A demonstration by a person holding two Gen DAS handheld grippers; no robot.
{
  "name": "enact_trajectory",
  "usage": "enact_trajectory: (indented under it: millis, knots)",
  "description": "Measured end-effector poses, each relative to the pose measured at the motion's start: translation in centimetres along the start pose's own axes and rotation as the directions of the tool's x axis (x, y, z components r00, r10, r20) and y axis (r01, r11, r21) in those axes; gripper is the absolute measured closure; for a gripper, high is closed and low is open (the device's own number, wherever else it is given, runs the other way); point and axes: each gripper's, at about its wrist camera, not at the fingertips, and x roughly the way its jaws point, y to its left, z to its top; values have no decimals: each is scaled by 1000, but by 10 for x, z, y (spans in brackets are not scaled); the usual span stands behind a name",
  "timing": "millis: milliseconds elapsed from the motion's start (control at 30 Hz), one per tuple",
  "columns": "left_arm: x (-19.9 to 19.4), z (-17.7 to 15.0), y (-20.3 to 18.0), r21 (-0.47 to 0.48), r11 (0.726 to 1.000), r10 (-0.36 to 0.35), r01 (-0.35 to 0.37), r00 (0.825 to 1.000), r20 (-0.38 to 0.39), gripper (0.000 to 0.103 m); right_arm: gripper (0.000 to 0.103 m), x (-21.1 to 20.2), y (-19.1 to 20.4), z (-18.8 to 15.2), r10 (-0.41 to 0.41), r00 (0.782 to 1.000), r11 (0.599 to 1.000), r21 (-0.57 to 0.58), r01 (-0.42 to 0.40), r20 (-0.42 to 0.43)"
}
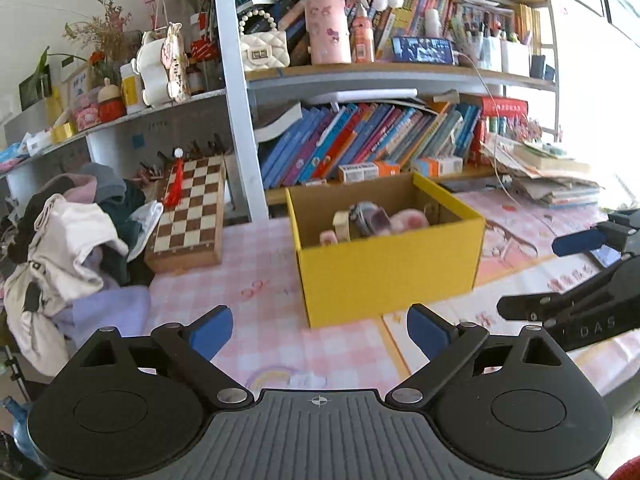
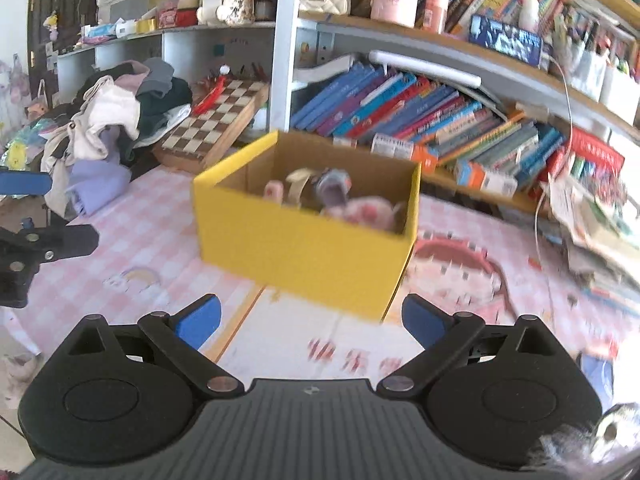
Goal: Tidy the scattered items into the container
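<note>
While both grippers hang over the pink checked table (image 1: 272, 288) with jaws spread wide and nothing between them, the yellow box (image 1: 384, 276) stands straight ahead of each, a little nearer the left gripper (image 1: 320, 330) in its own view, and ahead and slightly left of the right gripper (image 2: 311, 322). Its long side runs roughly across the left wrist view, one corner turned toward the camera. Inside it lie several soft, plush-looking things (image 1: 374, 222) in pink, grey and cream, blurred, so I cannot say what each is. I judge most of the tidying done, since the table near the box shows no loose small item. One fuzzy grey thing (image 2: 576, 446) sits at the lower right edge of the right wrist view, closest to the right gripper; whether it belongs to the task I cannot tell. A clothes heap (image 1: 68, 248) and a chessboard (image 1: 190, 216) lie off to the left.
</note>
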Motion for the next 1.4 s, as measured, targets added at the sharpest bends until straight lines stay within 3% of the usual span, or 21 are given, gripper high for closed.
enact_trajectory:
  millis: [267,533,1400]
  knots:
    - [-7,-34,-8,-15,1000,-25,24,997,-78,6,4,-19,30,-49,-30,997,999,19,31,-67]
    - [-3,-60,-25,6,998,-65,67,979,-195,6,3,-26,39,-72,-33,992,996,74,42,-121]
    - [-21,-64,-26,4,997,-70,72,983,-168,2,2,-40,38,-77,-58,991,995,71,67,-123]
